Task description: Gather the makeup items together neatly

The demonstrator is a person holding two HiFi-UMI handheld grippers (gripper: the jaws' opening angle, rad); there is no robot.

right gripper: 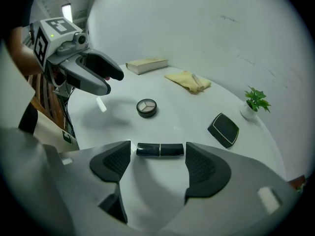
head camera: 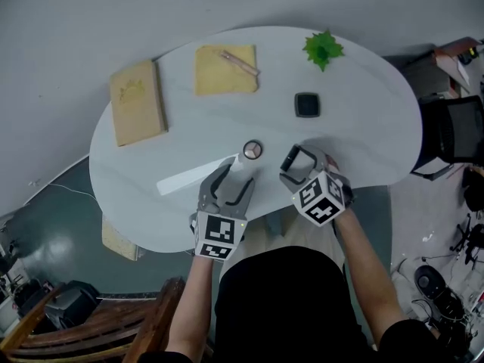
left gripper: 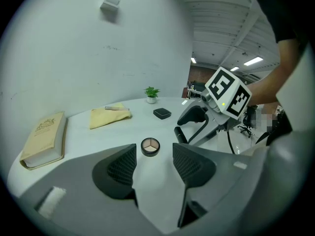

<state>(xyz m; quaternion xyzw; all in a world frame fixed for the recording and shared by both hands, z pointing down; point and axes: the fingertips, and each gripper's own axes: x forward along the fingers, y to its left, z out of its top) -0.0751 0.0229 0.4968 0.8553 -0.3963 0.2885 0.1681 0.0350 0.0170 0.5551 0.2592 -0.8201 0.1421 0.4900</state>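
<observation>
The right gripper (right gripper: 157, 157) is holding its fingers wide open around a glossy black cylindrical tube (right gripper: 160, 150), which is lying crosswise between them on the white oval tabletop (head camera: 363, 127) near the person's edge. Beside it the left gripper (left gripper: 155, 156) is pointing open, empty fingers at a round black three-shade powder compact (left gripper: 150, 146) further from that edge.

The white table (head camera: 363, 112) is smooth and glossy, the black lipstick tube (right gripper: 160, 150) shiny plastic.

Left gripper (head camera: 239, 174), right gripper (head camera: 301, 159) (jaws apart)
</observation>
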